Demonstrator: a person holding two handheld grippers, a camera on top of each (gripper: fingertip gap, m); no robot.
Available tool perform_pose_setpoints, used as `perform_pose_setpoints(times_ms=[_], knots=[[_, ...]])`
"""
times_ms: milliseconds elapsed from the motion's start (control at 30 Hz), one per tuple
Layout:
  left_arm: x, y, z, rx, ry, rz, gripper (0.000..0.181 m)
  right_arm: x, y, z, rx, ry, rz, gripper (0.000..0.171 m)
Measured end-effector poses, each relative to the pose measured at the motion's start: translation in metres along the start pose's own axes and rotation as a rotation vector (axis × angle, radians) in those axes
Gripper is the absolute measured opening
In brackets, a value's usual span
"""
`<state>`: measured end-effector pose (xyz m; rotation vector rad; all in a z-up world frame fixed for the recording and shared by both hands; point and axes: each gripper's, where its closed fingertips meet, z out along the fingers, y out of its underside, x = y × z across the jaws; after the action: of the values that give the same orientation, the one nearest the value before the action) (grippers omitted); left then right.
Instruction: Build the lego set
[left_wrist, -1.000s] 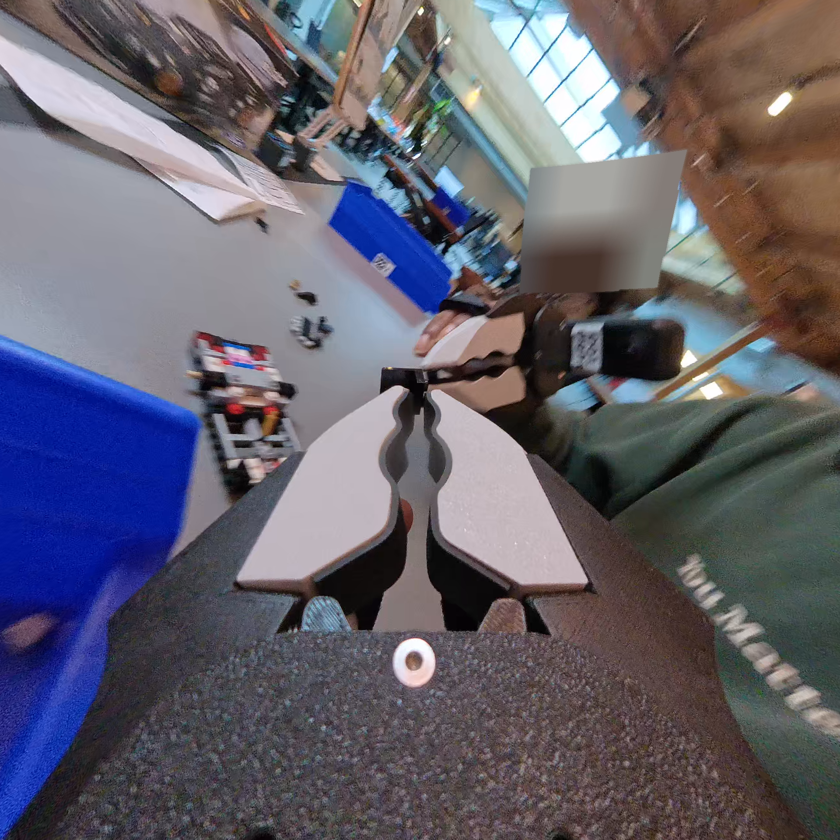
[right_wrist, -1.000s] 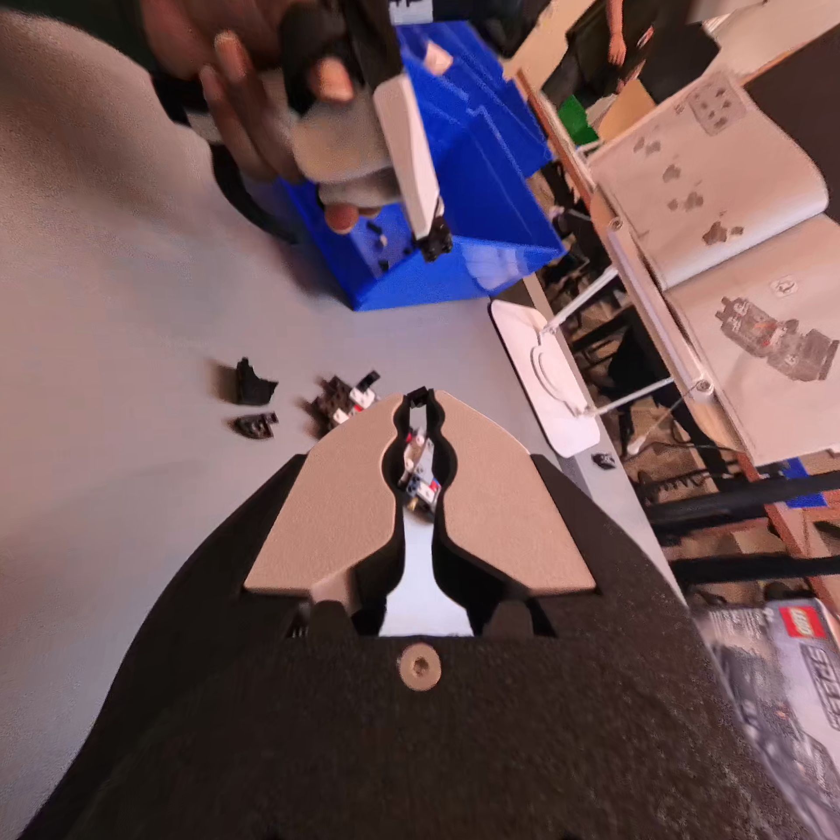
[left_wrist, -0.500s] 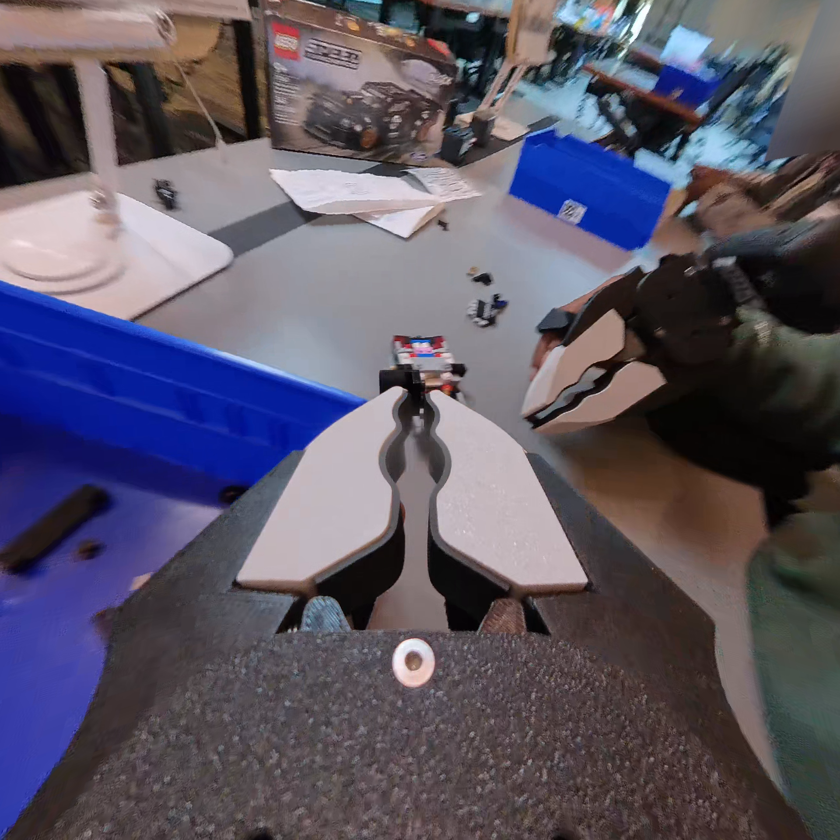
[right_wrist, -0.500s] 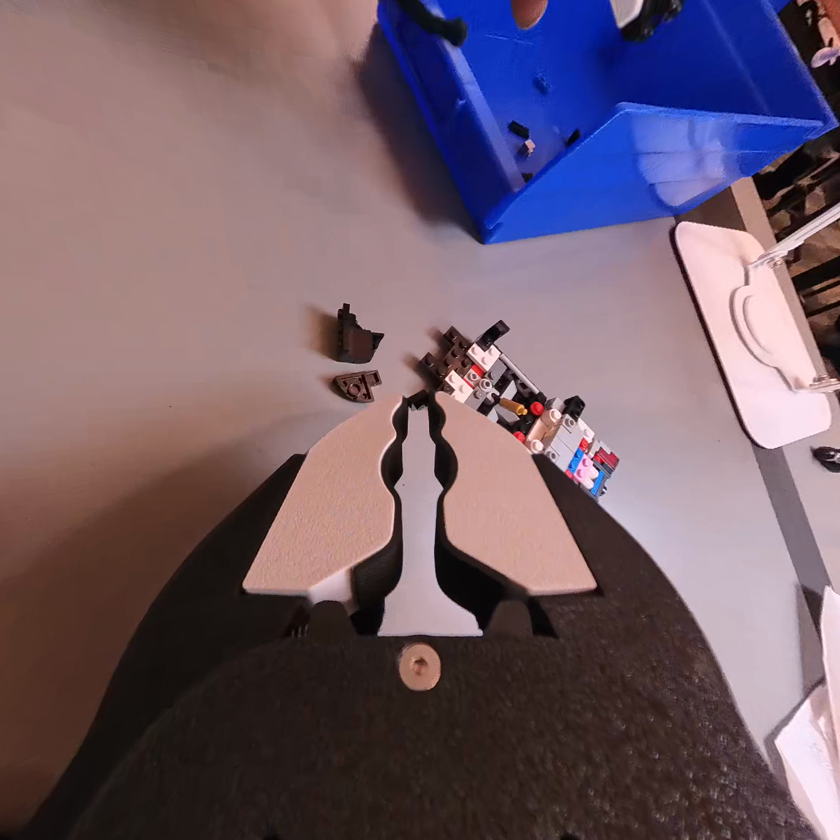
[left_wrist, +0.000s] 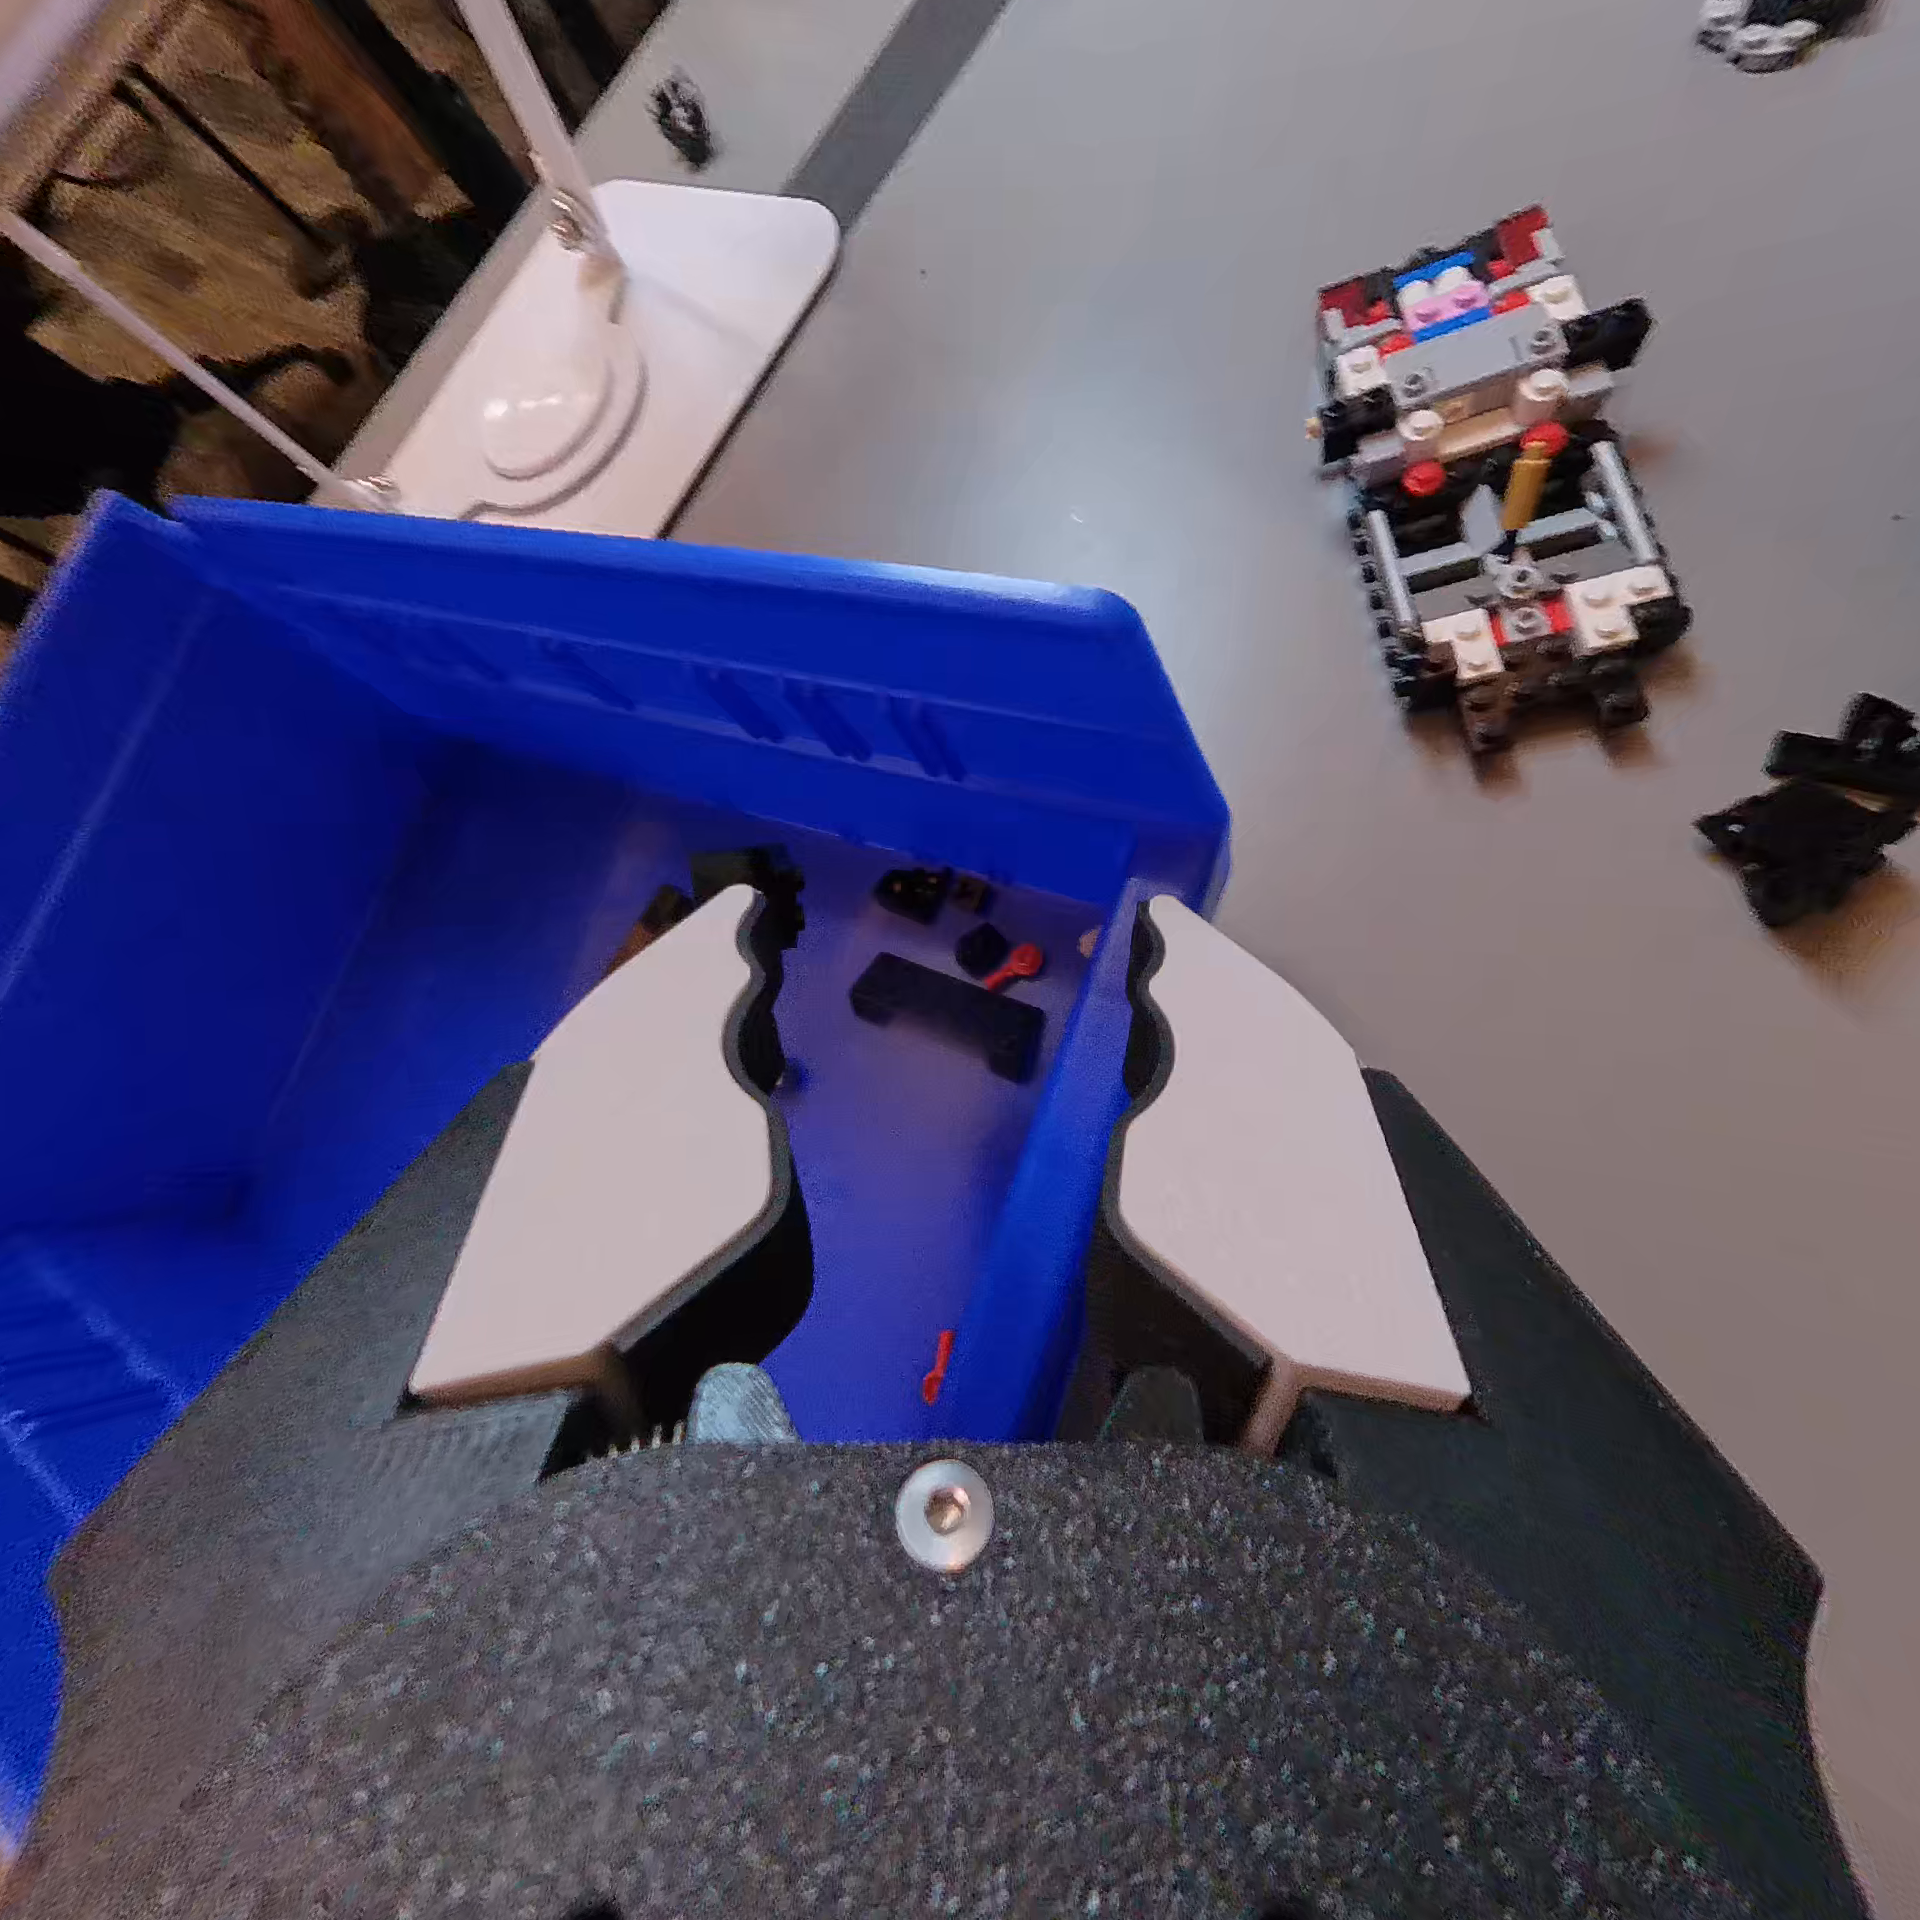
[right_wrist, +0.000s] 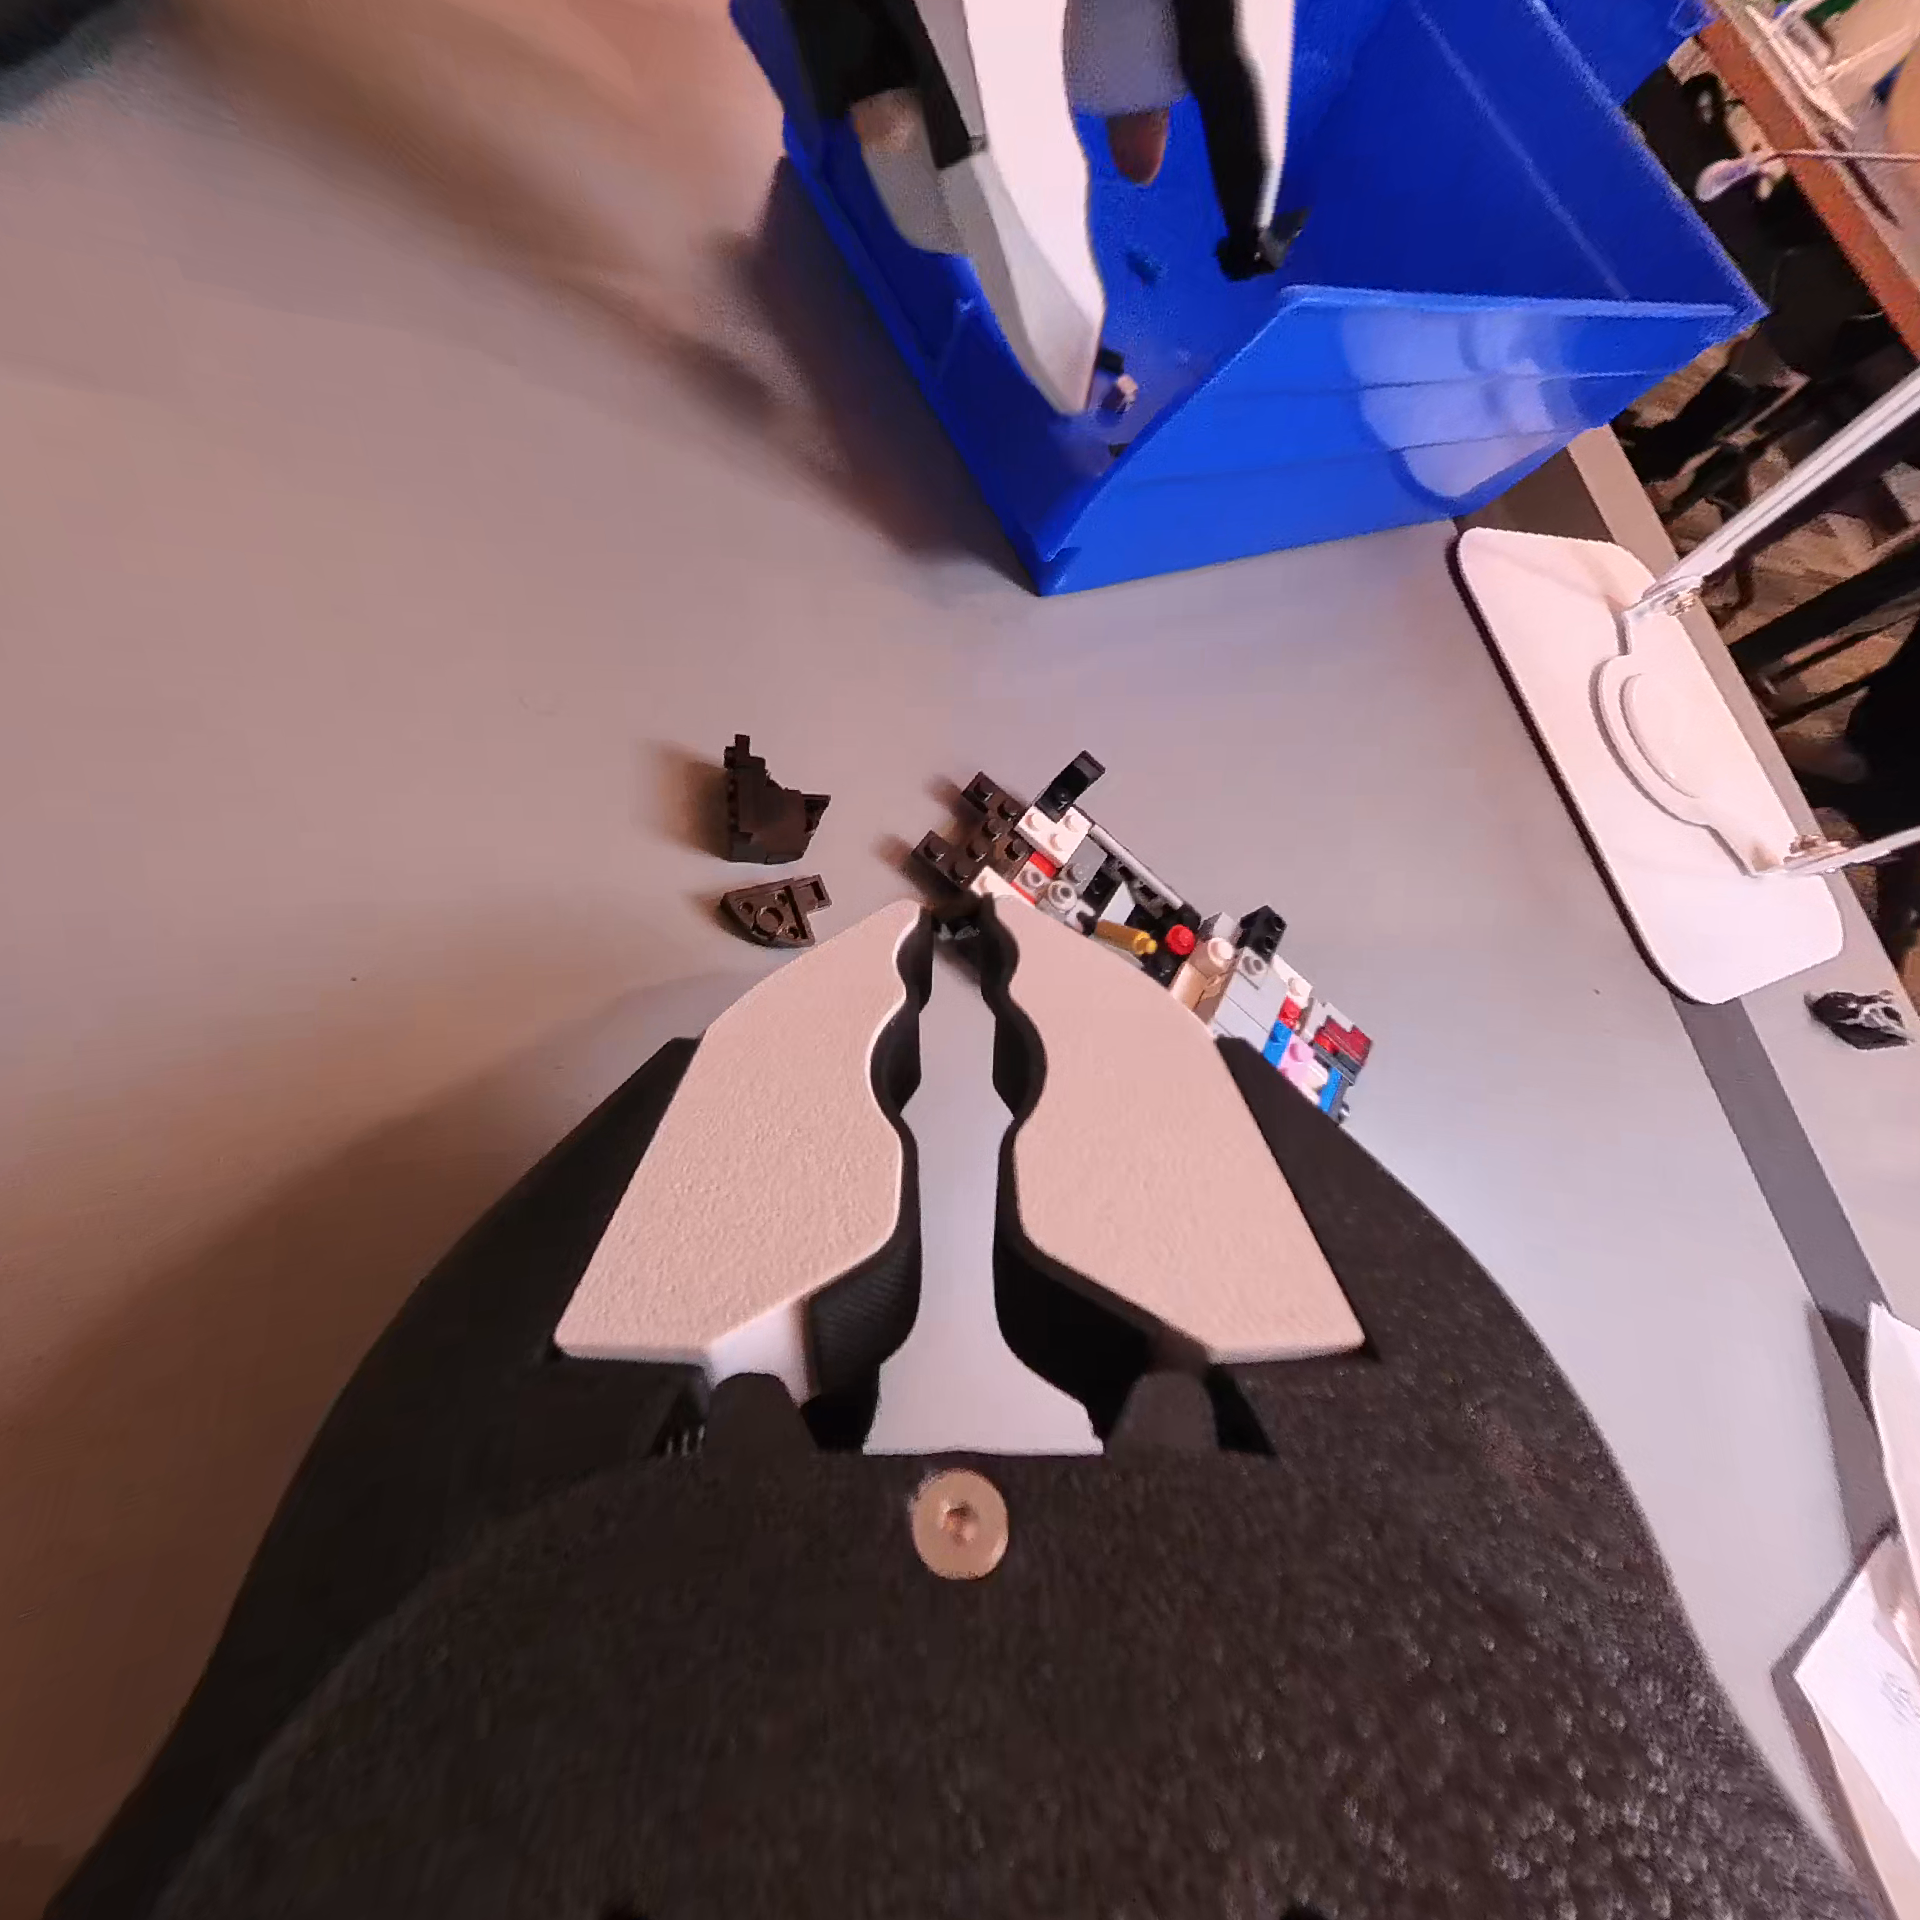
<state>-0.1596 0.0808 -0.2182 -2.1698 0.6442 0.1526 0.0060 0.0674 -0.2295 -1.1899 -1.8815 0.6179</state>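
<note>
Now left gripper (left_wrist: 940, 914) spread wide over the blue bin (left_wrist: 644, 665), empty; right gripper (right_wrist: 956, 920) pinched on a tiny black piece (right_wrist: 956, 928), near the brick car (right_wrist: 1132, 935).

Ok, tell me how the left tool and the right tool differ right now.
Left tool is spread wide; right tool is nearly closed. Left tool straddles the blue bin's wall; right tool sits over the table beside the brick car. Both have pale, wavy-edged fingers.

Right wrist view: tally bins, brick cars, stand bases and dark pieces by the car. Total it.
Blue bin: 1
Brick car: 1
White stand base: 1
Loose dark pieces beside car: 2
Dark piece in right tool: 1
Total: 6
</note>
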Motion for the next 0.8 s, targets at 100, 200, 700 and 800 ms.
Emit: perform_pose_setpoints(times_ms=[100, 200, 700, 800], knots=[[0.021, 0.002, -0.001, -0.003, 0.136, -0.021, 0.061, 0.001, -0.001, 0.000, 0.012, 0.002, 0.011, 0.008], [0.039, -0.004, -0.003, 0.034, 0.231, -0.008, 0.059, 0.000, -0.002, 0.000, 0.021, -0.002, 0.014, 0.008], [0.058, -0.050, -0.018, 0.274, 0.290, -0.017, 0.042, 0.006, -0.017, -0.008, 0.119, 0.011, 0.058, 0.008], [0.087, -0.074, -0.041, 0.402, 0.548, -0.154, 0.034, 0.009, -0.031, -0.017, 0.211, 0.032, 0.058, 0.008]])
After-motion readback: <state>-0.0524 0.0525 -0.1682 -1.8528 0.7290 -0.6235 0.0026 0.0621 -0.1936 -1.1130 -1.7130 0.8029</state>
